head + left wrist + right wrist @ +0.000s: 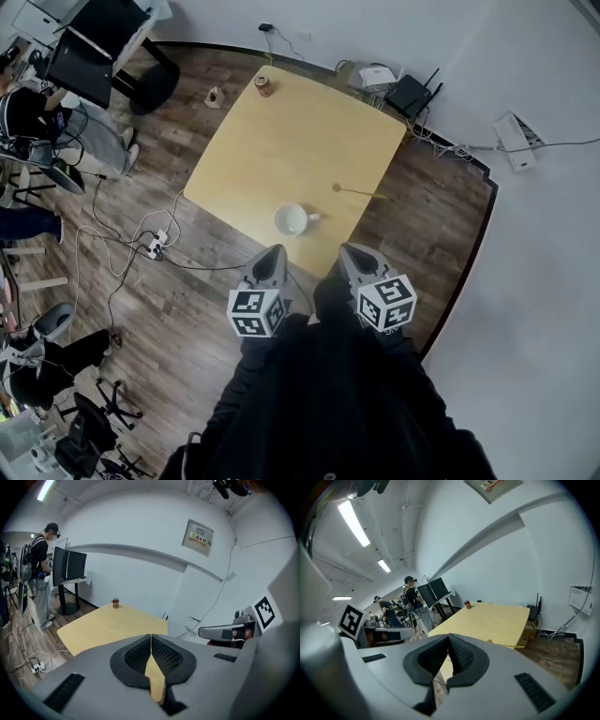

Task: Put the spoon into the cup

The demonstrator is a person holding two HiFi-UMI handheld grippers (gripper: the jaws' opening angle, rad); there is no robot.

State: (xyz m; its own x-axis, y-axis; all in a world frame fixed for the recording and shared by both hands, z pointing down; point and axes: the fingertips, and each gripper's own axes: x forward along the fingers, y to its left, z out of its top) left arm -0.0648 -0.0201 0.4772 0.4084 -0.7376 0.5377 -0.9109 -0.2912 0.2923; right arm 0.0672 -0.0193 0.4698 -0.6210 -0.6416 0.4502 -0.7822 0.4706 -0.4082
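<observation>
A white cup (292,220) stands near the front edge of the yellow table (281,131). A thin gold spoon (360,192) lies by the table's right edge; its bowl peeks over my right gripper's body as a small gold shape, the spoon (489,641). My left gripper (274,255) hovers just short of the table's front edge, below the cup, jaws shut with nothing between them. The right gripper (351,253) hangs beside it, also shut and empty. In the left gripper view the left gripper (151,637) hides the cup.
A small red can (264,86) stands at the table's far corner. Cables and a power strip (155,246) lie on the wood floor at left. Black monitors (68,566) on a stand and a person (42,578) are by the far wall; a router (410,94) lies behind the table.
</observation>
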